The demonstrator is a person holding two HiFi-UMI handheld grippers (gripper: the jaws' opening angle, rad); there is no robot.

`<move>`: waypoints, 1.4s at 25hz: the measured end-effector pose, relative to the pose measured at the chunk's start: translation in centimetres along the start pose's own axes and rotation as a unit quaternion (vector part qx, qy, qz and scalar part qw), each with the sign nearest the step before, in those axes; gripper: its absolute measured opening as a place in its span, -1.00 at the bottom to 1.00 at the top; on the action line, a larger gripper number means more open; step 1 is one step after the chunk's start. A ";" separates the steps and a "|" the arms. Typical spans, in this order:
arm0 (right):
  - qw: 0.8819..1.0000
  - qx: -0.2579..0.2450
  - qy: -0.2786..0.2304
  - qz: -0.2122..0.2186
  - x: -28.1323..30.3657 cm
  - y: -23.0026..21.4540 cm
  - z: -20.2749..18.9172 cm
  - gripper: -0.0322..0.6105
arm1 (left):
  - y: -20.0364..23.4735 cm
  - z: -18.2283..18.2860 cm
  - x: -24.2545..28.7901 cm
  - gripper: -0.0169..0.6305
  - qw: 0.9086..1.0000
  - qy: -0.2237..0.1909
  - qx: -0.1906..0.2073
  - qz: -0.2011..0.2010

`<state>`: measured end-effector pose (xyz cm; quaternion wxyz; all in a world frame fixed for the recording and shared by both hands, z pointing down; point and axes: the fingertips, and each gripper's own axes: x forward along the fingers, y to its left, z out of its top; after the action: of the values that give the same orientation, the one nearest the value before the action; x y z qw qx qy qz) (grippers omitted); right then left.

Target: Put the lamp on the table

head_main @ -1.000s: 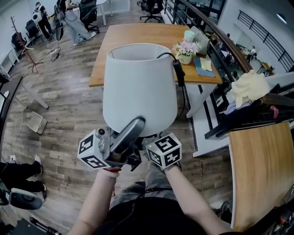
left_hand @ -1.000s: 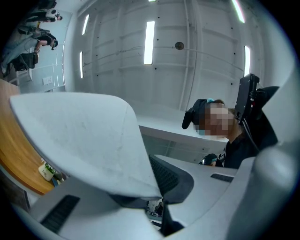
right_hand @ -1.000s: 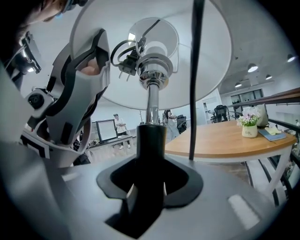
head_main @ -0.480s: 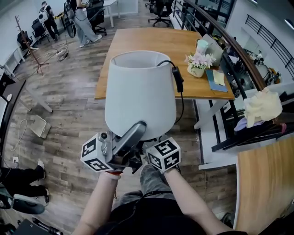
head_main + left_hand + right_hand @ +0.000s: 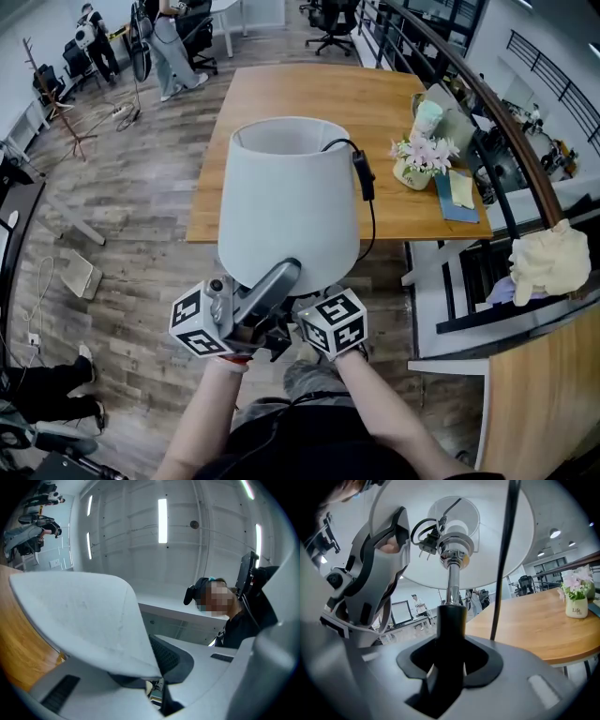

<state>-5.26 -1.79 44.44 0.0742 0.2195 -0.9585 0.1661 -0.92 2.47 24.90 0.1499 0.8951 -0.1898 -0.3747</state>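
Note:
A lamp with a white drum shade point(image 5: 286, 202) is carried in the air, just short of the near edge of the wooden table point(image 5: 309, 103). My left gripper point(image 5: 279, 278) is shut on the shade's lower rim point(image 5: 79, 616), one finger outside it. My right gripper point(image 5: 450, 663) is shut on the lamp's black stem point(image 5: 451, 620), under the shade in the head view, beside its marker cube point(image 5: 333, 322). A black cord point(image 5: 502, 573) with a switch point(image 5: 362, 173) hangs down the shade's right side. The plug point(image 5: 427, 541) is tucked near the socket. The lamp's base is hidden.
On the table's right part stand a flower pot point(image 5: 419, 159), a cup point(image 5: 427, 117) and books point(image 5: 457, 192). A second wooden top point(image 5: 544, 394) lies at the lower right, with a yellow cloth point(image 5: 548, 262) on a rack. People and office chairs are far off at the upper left.
Both grippers have carried the lamp forward towards the table, whose near edge now lies behind the shade. The grips on the shade and the stem are unchanged.

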 end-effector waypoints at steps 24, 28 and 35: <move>0.999 0.024 0.012 -0.024 8.8 -12.5 2.7 -0.42 | 15.7 2.1 3.8 -0.91 0.999 0.019 -0.048 0.003; 0.998 0.028 0.010 -0.046 10.6 -15.4 3.9 -0.42 | 18.9 2.9 4.9 -0.91 0.998 0.030 -0.059 -0.013; 0.996 0.037 0.001 -0.082 15.1 -20.4 6.7 -0.42 | 25.2 5.4 6.7 -0.91 0.995 0.049 -0.084 -0.037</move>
<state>-10.10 -27.46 47.30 0.0806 0.2993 -0.9305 0.1952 -6.29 -23.47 27.51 0.2200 0.9029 -0.1167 -0.3503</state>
